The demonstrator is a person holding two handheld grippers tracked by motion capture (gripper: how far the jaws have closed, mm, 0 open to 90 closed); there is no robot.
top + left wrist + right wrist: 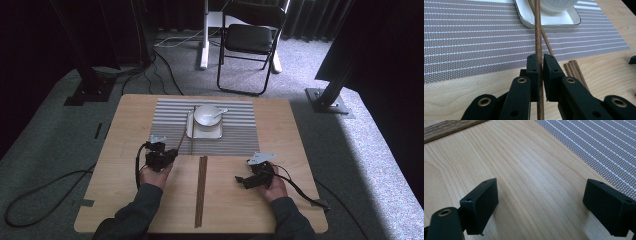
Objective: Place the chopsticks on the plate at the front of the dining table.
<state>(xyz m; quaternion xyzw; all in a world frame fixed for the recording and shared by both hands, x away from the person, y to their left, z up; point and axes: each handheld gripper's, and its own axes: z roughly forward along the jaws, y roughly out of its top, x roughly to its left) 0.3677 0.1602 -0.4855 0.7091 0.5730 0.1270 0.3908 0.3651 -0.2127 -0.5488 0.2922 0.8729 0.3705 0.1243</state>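
The left hand-held gripper (541, 65) has its jaws pressed together on a single brown wooden chopstick (538, 32), which runs straight up between the two black pads and out past them over the striped placemat (474, 37). In the left gripper view the held chopstick reaches toward the white square plate (571, 20), and a second chopstick (547, 41) lies on the placemat beneath it, crossing it at a slant. A white ribbed bowl (556, 6) sits on the plate.

From the high view, the left hand-held gripper (167, 156) sits at the near left edge of the placemat (170, 120), with the person's left hand (154, 176) behind it. The bowl (207, 115) holds a spoon (220, 113) and stands on the plate (192, 131) in the middle of the placemat. A bundle of chopsticks (201, 190) lies lengthwise on the bare wooden desk (115, 190), between the two forearms.

The right hand-held gripper (243, 180) rests low over the desk to the right of that bundle, well apart from it. In the right gripper view its jaws stand spread wide over bare wood (536, 182), nothing between them, with the placemat's corner (604, 147) at upper right.

A folding chair (250, 40) stands on the carpet beyond the desk.
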